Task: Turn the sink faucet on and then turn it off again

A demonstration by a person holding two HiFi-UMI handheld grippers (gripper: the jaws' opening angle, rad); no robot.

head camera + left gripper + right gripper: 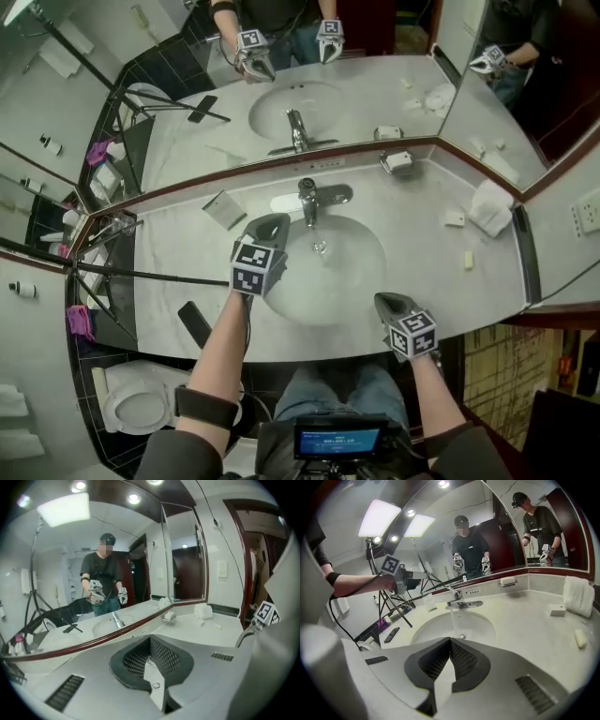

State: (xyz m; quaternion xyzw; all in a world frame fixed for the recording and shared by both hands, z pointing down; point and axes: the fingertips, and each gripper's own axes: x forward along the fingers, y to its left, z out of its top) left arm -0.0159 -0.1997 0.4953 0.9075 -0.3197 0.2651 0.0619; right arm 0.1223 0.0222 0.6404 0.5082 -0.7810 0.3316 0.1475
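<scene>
While the left tongs (271,225) are pressed together on nothing, held over the basin's (361,274) back left rim just left of the faucet (308,200) and apart from it, the right tongs (390,302) are likewise pressed together and empty, over the basin's front right edge. At the back middle of the basin stands the faucet, its lever (335,195) pointing right, and a thin stream of water (451,619) falls from its spout into the basin. Farther right on the counter (422,234) lie a folded towel (489,207) and a soap bar (468,261); a mirror (375,84) runs behind.
</scene>
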